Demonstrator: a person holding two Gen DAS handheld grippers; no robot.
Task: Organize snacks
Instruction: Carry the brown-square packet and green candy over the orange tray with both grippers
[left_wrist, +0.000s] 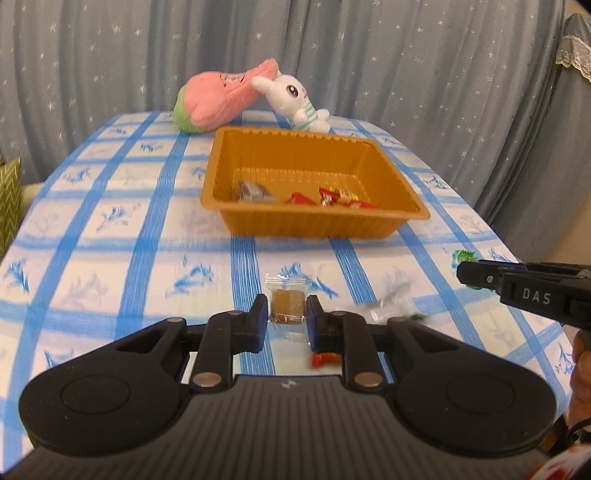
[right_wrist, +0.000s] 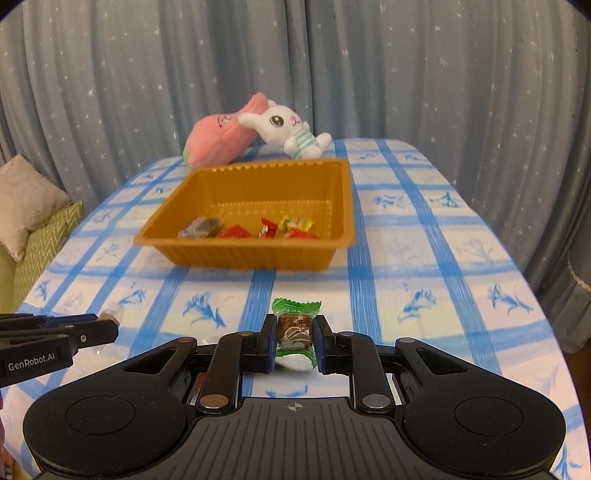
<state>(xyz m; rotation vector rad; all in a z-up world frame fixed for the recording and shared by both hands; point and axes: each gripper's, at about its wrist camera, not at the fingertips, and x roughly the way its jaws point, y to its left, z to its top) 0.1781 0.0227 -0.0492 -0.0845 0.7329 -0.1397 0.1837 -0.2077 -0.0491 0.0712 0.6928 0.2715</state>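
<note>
Left gripper is clamped on a clear packet with a brown biscuit; right gripper is clamped on a green-wrapped candy. Both snacks sit between the pads, above the checked tablecloth, short of the orange tray. Step in hand, as I read it: carry to tray. Next move needs both carried forward over the near rim, then jaws opened above the bare tray floor, clear of the red and grey wrappers already inside. More loose snacks lie on the cloth, including a red candy under the left gripper.

Writing: "DAS" and "GenRobot.AI" on gripper bodies; candy label characters unreadable.
</note>
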